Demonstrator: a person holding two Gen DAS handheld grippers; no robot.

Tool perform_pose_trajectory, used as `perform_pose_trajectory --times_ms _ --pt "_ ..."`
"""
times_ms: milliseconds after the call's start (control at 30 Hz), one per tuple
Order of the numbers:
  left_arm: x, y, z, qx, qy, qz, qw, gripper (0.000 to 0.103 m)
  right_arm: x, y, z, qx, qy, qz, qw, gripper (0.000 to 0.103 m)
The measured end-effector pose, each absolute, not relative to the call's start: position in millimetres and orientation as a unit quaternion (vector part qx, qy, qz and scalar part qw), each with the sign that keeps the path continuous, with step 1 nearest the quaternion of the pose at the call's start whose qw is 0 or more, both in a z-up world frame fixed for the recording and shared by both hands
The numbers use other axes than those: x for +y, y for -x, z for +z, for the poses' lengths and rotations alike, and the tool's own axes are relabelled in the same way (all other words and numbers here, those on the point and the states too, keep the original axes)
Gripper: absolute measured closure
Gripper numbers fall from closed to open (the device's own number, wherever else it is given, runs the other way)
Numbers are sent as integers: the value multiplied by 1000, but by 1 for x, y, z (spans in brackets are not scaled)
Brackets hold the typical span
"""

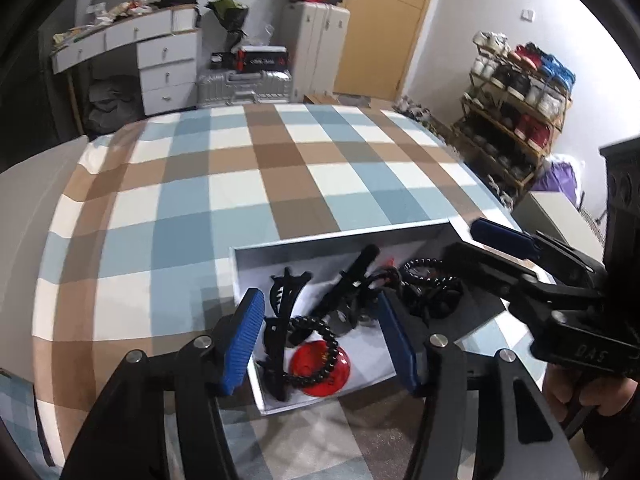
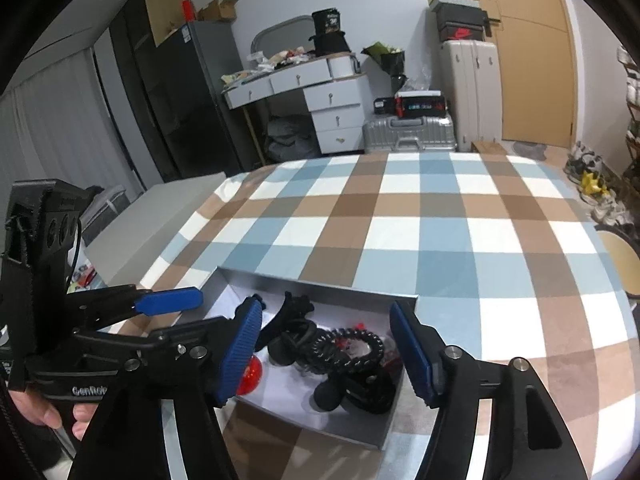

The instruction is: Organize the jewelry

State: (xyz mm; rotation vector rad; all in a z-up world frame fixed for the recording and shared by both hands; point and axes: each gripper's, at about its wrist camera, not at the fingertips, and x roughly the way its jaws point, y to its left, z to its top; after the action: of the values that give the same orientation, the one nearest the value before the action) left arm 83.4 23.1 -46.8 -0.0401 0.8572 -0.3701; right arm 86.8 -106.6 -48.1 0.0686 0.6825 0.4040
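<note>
Blue-padded fingers of my left gripper [image 1: 320, 340] stand wide apart over the near end of the grey jewelry box [image 1: 340, 240], clamping nothing. Inside I see a black beaded bracelet [image 1: 316, 354] lying across a red disc [image 1: 320, 368], a black hair claw [image 1: 280, 312] beside them, and a coiled black hair tie [image 2: 348, 350]. My right gripper [image 2: 326, 350] also hangs spread open over this box on the plaid bedspread [image 1: 200, 184].
</note>
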Motion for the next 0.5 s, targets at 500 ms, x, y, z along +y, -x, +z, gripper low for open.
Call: perform_pose_trajectory --times_ms 500 --pt "44 -71 -24 327 52 -123 935 38 -113 -62 -22 261 -44 173 949 10"
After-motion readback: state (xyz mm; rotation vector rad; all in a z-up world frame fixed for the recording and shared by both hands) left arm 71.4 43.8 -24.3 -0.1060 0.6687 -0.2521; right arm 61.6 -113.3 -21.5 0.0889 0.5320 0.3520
